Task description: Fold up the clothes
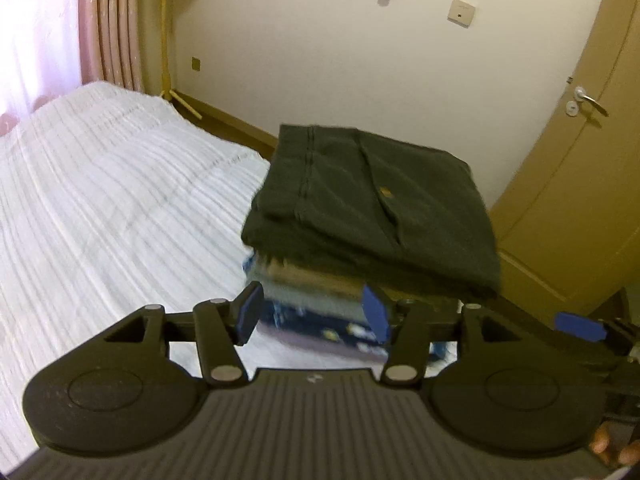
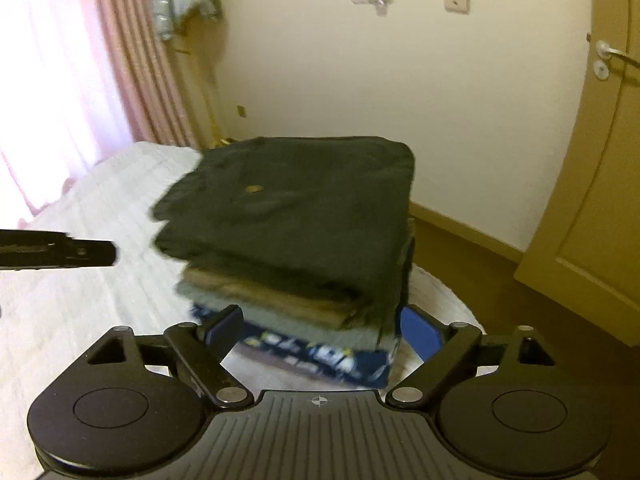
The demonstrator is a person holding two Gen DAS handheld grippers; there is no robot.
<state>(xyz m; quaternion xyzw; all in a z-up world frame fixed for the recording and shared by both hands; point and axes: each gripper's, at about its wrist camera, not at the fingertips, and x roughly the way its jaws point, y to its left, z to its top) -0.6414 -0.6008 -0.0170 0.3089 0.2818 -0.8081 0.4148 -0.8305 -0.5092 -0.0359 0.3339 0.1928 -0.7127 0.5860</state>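
While both tools hang released, jaws spread wide, a stack of folded clothes (image 1: pixel 360 240) sits at the corner of the white bed (image 1: pixel 100 200). Its top piece is a dark green garment (image 2: pixel 292 208), over tan, grey and patterned blue layers. Left tool (image 1: pixel 312 312) and right tool (image 2: pixel 320 328) frame the stack's lower edge without gripping it.

One stack of folded clothes (image 1: pixel 360 232) on one bed (image 1: pixel 100 200); four garments countable in it. Two grippers. One door (image 1: pixel 580 160).
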